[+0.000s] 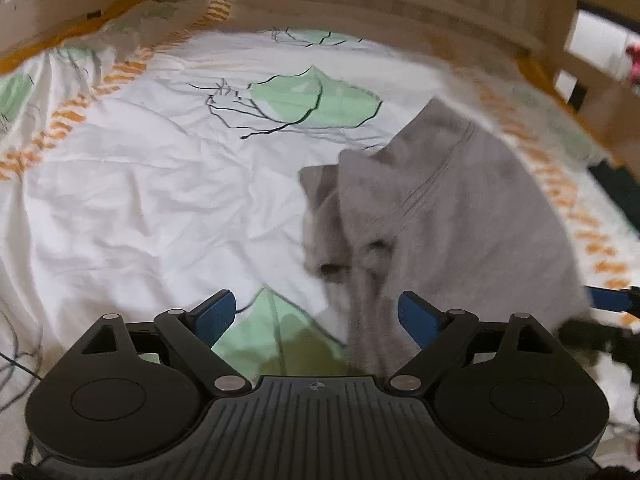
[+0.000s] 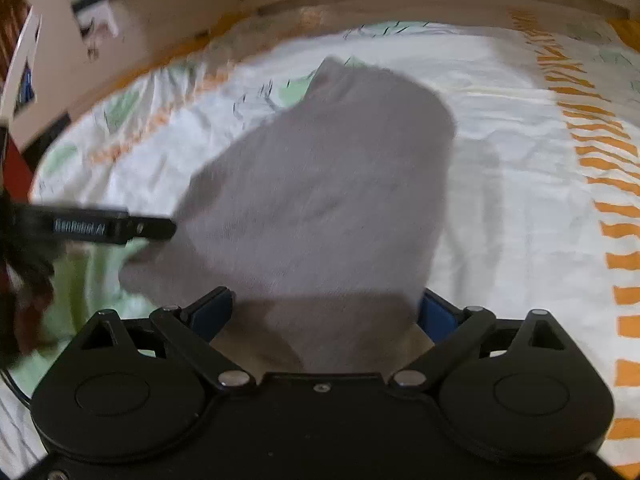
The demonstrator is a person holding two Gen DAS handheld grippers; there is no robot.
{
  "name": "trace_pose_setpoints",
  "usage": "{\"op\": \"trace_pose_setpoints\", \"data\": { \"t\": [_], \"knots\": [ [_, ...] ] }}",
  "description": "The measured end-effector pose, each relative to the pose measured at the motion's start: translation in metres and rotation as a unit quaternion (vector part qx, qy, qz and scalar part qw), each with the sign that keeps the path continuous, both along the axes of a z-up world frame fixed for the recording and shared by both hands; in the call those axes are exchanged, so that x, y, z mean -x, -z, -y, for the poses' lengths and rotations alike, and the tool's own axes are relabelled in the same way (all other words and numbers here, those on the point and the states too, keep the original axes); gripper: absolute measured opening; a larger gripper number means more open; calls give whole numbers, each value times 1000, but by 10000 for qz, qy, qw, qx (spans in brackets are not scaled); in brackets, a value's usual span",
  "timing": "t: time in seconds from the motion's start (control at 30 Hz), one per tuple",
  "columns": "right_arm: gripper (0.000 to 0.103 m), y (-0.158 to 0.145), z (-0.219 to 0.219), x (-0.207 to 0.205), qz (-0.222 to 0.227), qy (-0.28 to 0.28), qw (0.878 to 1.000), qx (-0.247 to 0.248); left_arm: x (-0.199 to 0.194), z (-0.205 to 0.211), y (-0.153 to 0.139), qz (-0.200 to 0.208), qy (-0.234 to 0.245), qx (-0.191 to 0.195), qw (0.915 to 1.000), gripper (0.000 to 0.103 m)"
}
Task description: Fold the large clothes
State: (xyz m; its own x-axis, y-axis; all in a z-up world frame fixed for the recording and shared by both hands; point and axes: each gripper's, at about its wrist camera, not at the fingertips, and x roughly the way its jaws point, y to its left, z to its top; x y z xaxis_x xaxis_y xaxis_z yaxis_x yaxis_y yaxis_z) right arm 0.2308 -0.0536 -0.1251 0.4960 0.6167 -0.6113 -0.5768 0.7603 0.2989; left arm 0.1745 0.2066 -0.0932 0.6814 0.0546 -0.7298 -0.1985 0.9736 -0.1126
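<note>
On the left, the left gripper (image 1: 316, 316) hangs over the bed sheet (image 1: 132, 184) with its blue fingers (image 1: 216, 314) spread wide and nothing between them but sheet and the edge of the cloth. The sheet is white and wrinkled, printed with green leaves and an orange dashed border, and a wooden bed frame (image 1: 360, 4) runs along its far side. Right of the gripper's middle lies the grey garment (image 1: 460, 220), bunched and partly folded over itself, with a seam line across its upper layer; its near edge passes just beside the gripper's right finger. The picture is blurred, so finer detail of the cloth cannot be made out. Further right, the right gripper (image 2: 326, 312) also has its fingers far apart, and the grey garment fills the space between them, lying against both pads; whether it is pinched cannot be told. In the right wrist view the left gripper reaches in from the left edge, touching the garment's side.
</note>
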Motion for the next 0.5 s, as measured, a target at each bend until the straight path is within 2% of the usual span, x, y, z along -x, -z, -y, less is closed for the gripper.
{"op": "trace_pose_setpoints", "data": {
  "t": [0.07, 0.17, 0.33, 0.5],
  "knots": [
    [99, -8, 13, -9, -2, 46, 9996, -287, -3, -4, 0, -23, 115, 476, 9988, 89],
    [102, -9, 26, -36, -327, 86, 9962, -800, -13, -6, 9, -202, 241, 1065, 9938, 89],
    [102, 6, 40, -80, -950, 176, 9855, -1394, -24, 0, 23, -453, 366, 1042, 9928, 89],
    [102, 28, 50, -109, -1370, 263, 9726, -1860, -28, -4, 34, -576, 404, 1141, 9910, 89]
  ]
}}
